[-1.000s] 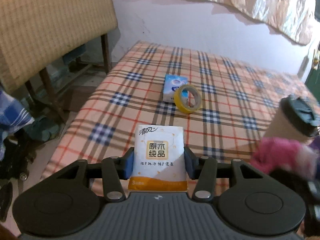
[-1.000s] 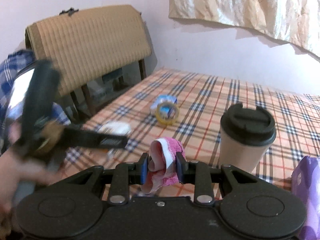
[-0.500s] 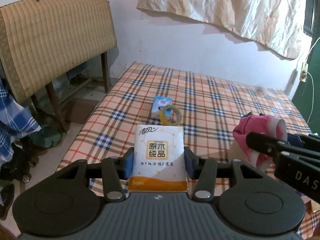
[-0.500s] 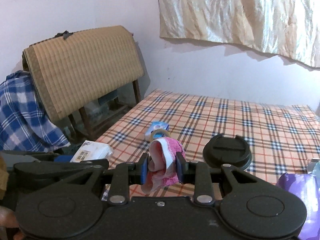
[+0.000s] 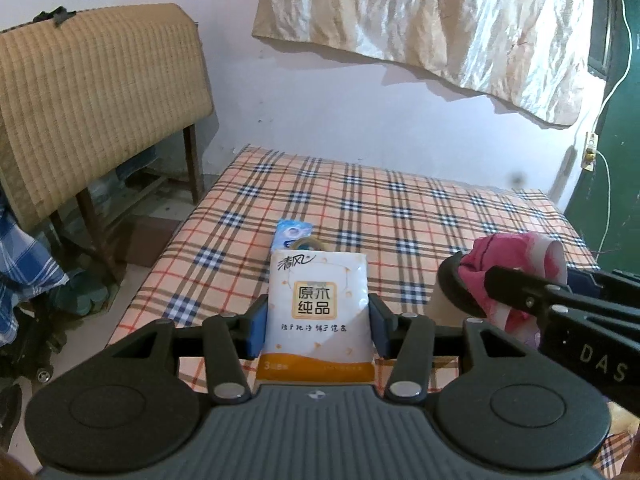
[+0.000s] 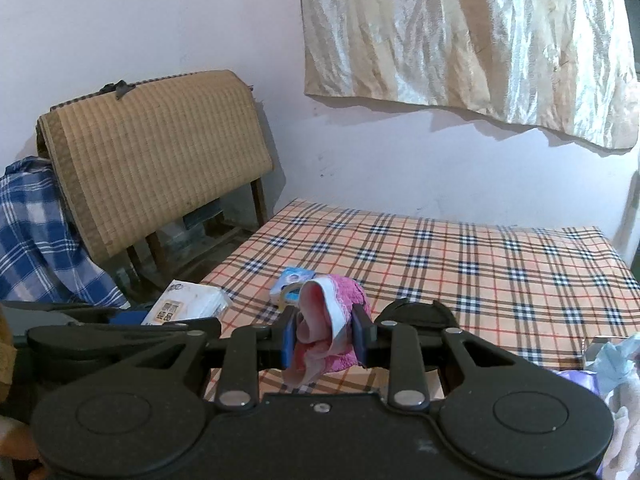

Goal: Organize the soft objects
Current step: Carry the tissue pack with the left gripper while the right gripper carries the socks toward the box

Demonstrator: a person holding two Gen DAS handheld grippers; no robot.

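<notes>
My left gripper (image 5: 318, 326) is shut on a white and orange tissue pack (image 5: 318, 308), held above the plaid-covered table (image 5: 400, 216). The right gripper (image 6: 325, 336) is shut on a bunched pink cloth (image 6: 328, 328). In the left wrist view that pink cloth (image 5: 516, 264) and the right gripper show at the right edge. In the right wrist view the tissue pack (image 6: 188, 304) shows at the lower left. A small blue tissue packet (image 5: 292, 234) lies on the table with a yellow tape roll (image 5: 310, 245) beside it, mostly hidden behind the held pack.
A paper cup with a black lid (image 6: 412, 314) stands just behind the right gripper. A straw mat on a wooden frame (image 5: 92, 104) leans left of the table, with blue checked fabric (image 6: 44, 232) beside it. Purple and pale blue soft items (image 6: 612, 364) lie at the right.
Both grippers have risen with their loads and tilted up, so the table looks farther and lower. The cup has dropped behind the right gripper's fingers. Both grips are unchanged.
</notes>
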